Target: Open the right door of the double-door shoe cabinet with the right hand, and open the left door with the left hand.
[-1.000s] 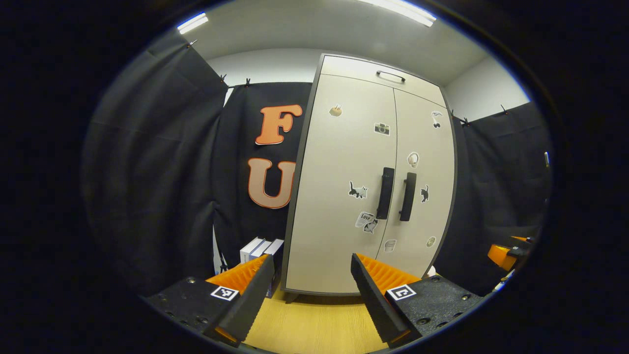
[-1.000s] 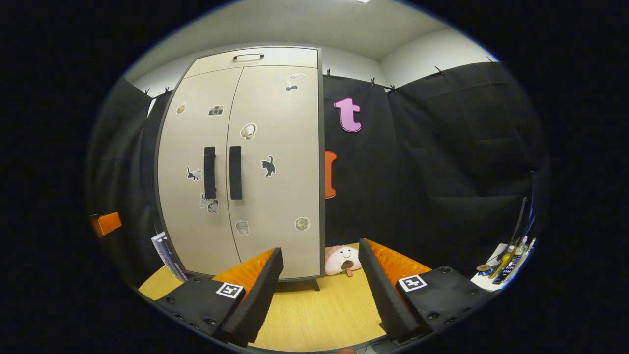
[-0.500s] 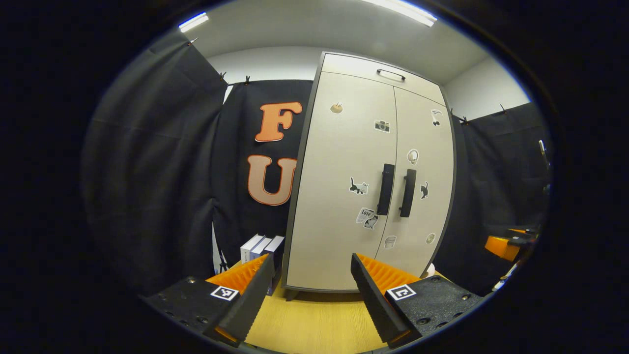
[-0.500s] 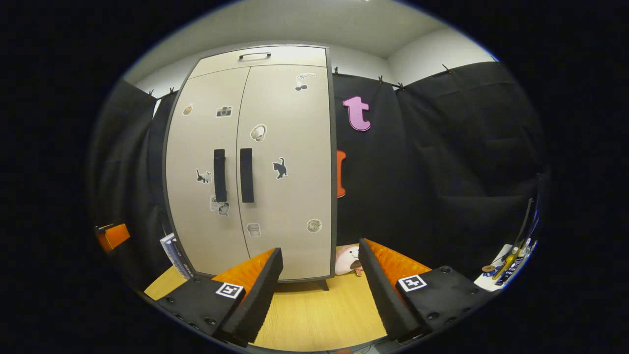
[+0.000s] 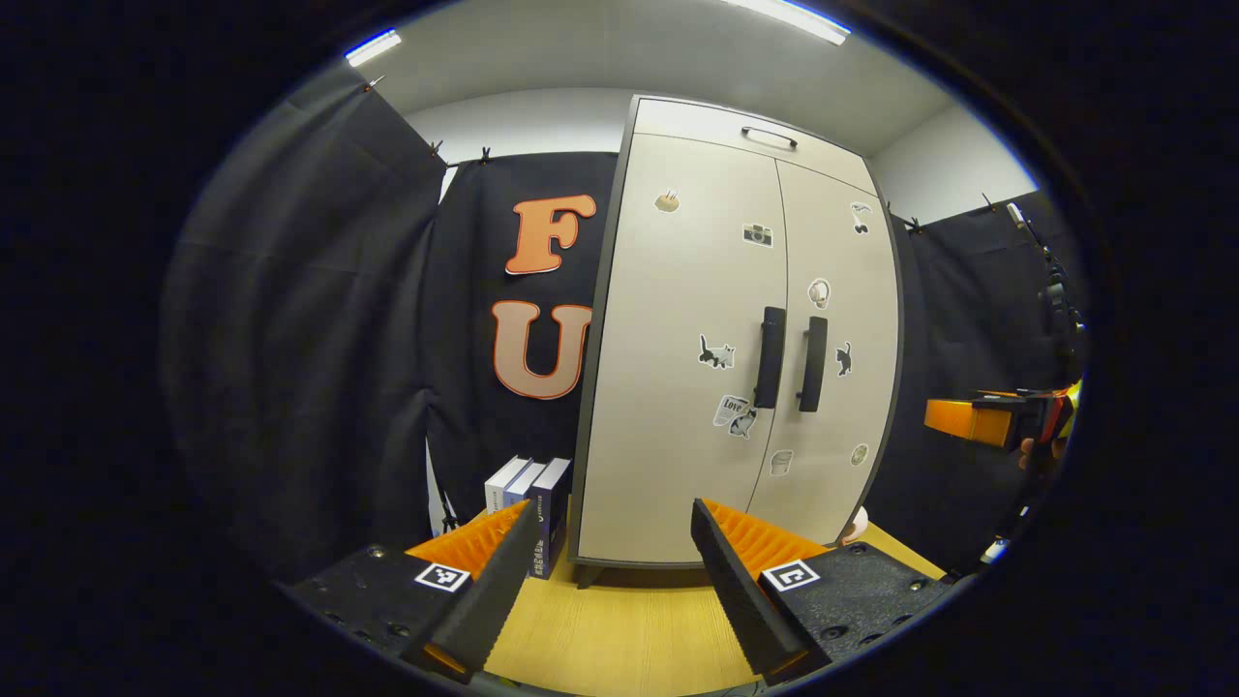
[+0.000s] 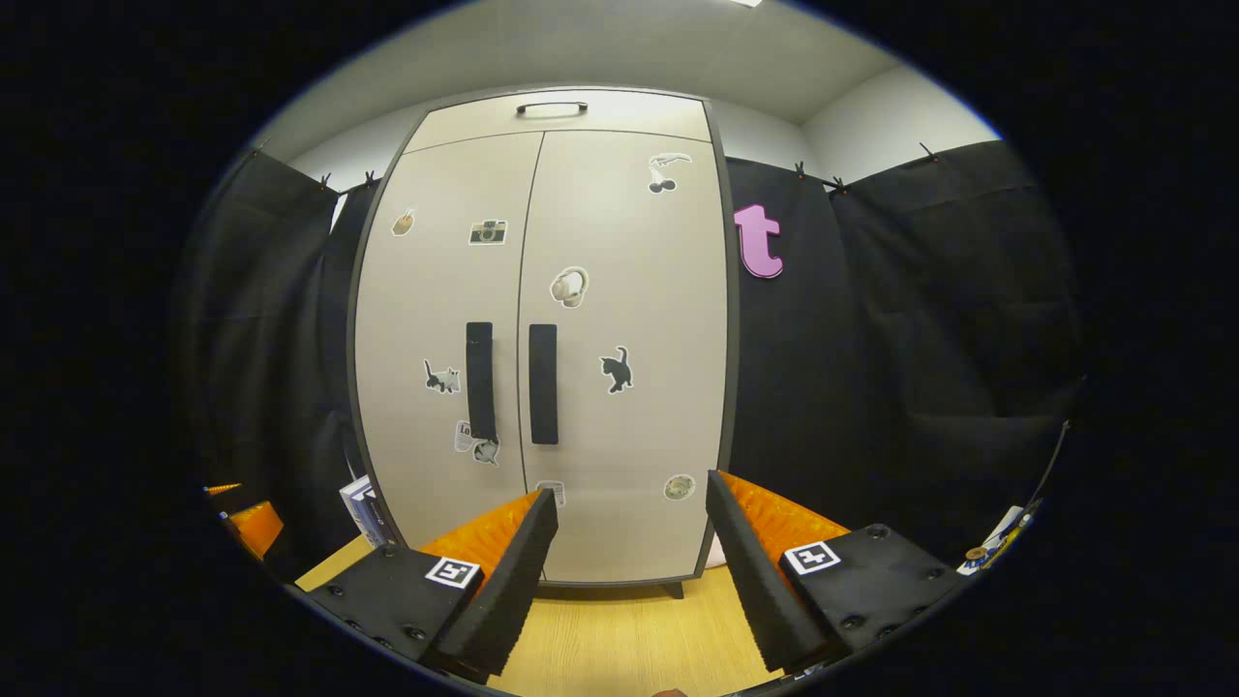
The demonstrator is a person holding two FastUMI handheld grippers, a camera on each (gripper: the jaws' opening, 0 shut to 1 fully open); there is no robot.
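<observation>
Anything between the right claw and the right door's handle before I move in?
Nothing visible. In the right gripper view the right claw is open, and open air lies between it and the right handle. Both doors are shut. The left claw sits low at the far left, off that path.

Open air and bare floor (image 6: 619,639) ahead of both door handles (image 6: 511,382) — boxes (image 5: 530,499) crowding the cabinet (image 5: 678,387) at its left foot.

I see even, bright light from ceiling strip lights (image 5: 789,17), sharp focus throughout. The cabinet (image 6: 619,290) top glows slightly in my right gripper view. Fisheye bending bows its edges; black drapes swallow detail.
</observation>
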